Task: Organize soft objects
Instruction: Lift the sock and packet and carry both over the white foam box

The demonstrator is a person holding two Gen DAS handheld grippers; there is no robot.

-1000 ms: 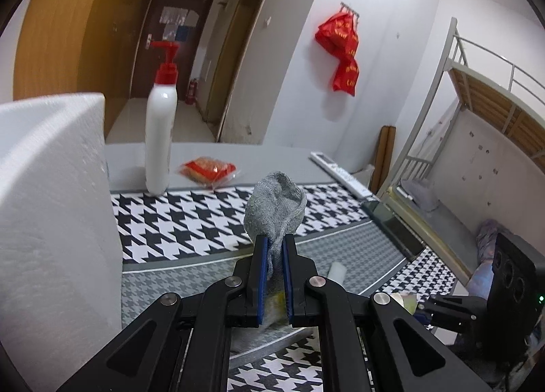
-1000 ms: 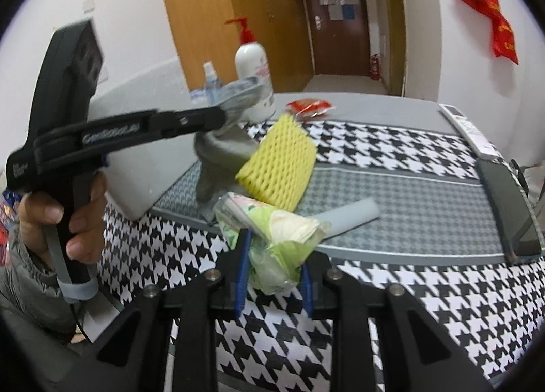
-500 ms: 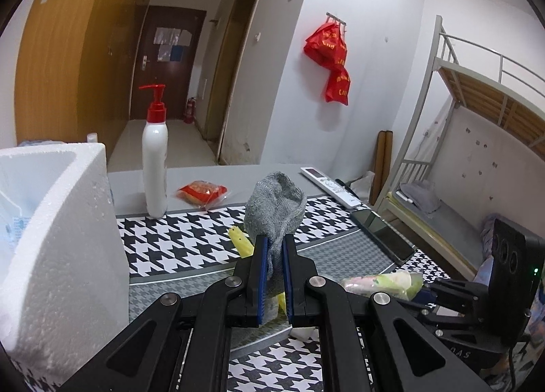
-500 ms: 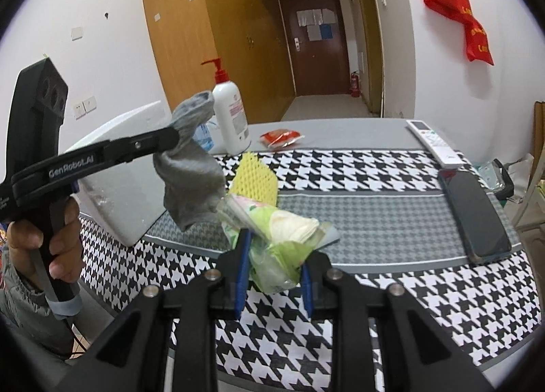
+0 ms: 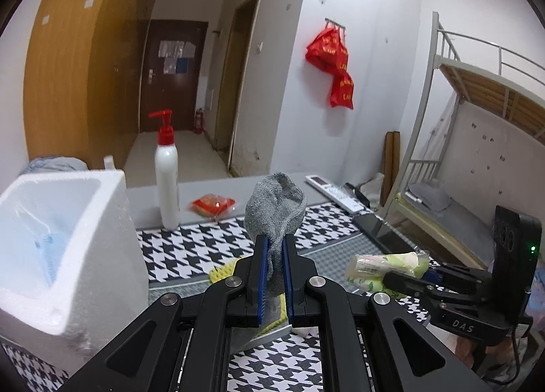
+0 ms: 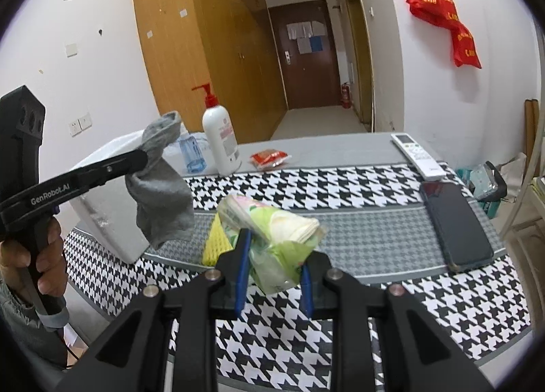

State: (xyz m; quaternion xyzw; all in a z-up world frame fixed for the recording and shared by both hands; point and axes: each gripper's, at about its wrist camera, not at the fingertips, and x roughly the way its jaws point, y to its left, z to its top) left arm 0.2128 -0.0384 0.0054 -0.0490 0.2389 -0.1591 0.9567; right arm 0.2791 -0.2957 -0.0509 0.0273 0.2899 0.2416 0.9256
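Observation:
My left gripper (image 5: 274, 249) is shut on a grey sock (image 5: 276, 211), which hangs in the air over the table; the right wrist view shows the same sock (image 6: 160, 194) dangling from the left gripper (image 6: 144, 157). My right gripper (image 6: 274, 249) is shut on a green tissue pack (image 6: 276, 232), also lifted off the table, and that tissue pack (image 5: 385, 269) shows at the right of the left wrist view. A yellow foam net (image 6: 216, 242) lies on the houndstooth cloth below. The white foam box (image 5: 64, 249) stands at the left with a blue mask (image 5: 46, 249) inside.
A white pump bottle (image 6: 221, 143), a small blue bottle (image 6: 192, 153) and a red snack packet (image 6: 269, 157) stand at the table's back. A remote (image 6: 417, 153) and a dark phone (image 6: 456, 225) lie at the right. A hand (image 6: 47, 249) holds the left gripper's handle.
Both grippers have risen with the sock and the tissue pack. The foam box now sits lower in the left wrist view, with its inside showing.

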